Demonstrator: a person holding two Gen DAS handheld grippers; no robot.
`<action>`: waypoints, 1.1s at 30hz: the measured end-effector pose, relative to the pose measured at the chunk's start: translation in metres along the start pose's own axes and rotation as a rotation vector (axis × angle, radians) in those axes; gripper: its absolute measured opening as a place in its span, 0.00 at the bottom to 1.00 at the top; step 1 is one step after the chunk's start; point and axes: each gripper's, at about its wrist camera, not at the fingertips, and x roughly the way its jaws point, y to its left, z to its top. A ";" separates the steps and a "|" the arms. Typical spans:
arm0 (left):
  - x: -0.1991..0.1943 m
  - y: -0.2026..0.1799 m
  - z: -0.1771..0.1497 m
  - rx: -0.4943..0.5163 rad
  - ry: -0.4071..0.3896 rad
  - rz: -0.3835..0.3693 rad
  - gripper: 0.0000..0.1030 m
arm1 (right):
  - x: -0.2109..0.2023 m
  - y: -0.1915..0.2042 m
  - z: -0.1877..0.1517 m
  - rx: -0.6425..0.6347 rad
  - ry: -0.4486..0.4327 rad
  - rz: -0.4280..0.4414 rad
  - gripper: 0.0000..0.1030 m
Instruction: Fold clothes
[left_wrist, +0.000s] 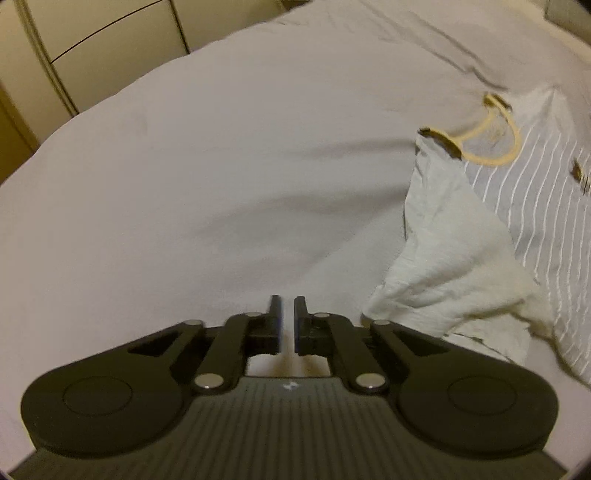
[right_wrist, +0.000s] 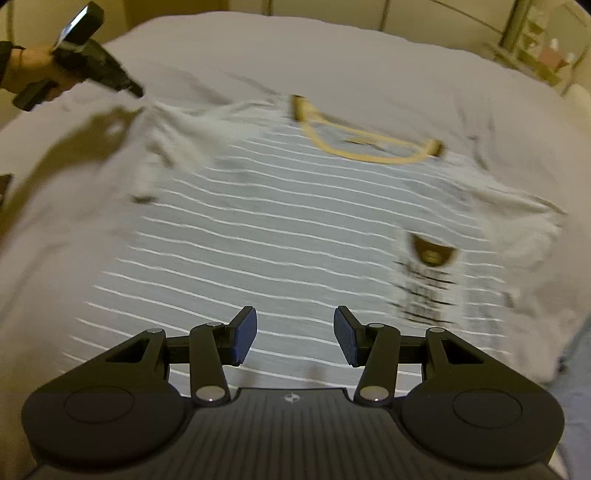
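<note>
Nearest in the right wrist view, the right gripper (right_wrist: 294, 338) hangs over the lower body of the striped T-shirt (right_wrist: 280, 236) with its blue-padded fingers (right_wrist: 244, 339) spread wide and nothing between them; released like this and aimed along the garment, it looks placed to come down on the hem or body, though it touches no cloth yet. The shirt lies face up and mostly flat on the white bed sheet (right_wrist: 332, 55), grey with thin white stripes, a dark crest (right_wrist: 432, 251) on the chest and a yellow collar (right_wrist: 369, 147) toward the far end; spread so, it is probably laid out for a first fold.

In the left wrist view, the left gripper (left_wrist: 284, 325) sits low over bare sheet, its jaws drawn almost together with only a narrow slit and no fabric in it; just to its right the near sleeve (left_wrist: 443, 266) is crumpled and turned over onto the striped body, beside the gripper but apart from it. Seen from the right wrist camera, the same tool, held in the person's left hand (right_wrist: 26, 72), points at the far-left sleeve corner, so my guess is that it means to smooth or pinch that sleeve.

Farther off stand pale cupboard doors (left_wrist: 110, 40); motion blur softens the details.
</note>
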 end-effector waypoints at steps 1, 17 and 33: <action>-0.003 -0.002 -0.005 -0.005 -0.005 -0.008 0.08 | 0.004 0.011 0.005 -0.021 -0.008 0.025 0.48; -0.041 -0.042 -0.107 -0.165 -0.077 -0.010 0.26 | 0.168 0.209 0.074 -0.861 -0.124 -0.104 0.33; 0.008 -0.050 -0.057 -0.136 -0.131 -0.075 0.37 | 0.120 0.210 0.087 -0.580 -0.149 0.160 0.15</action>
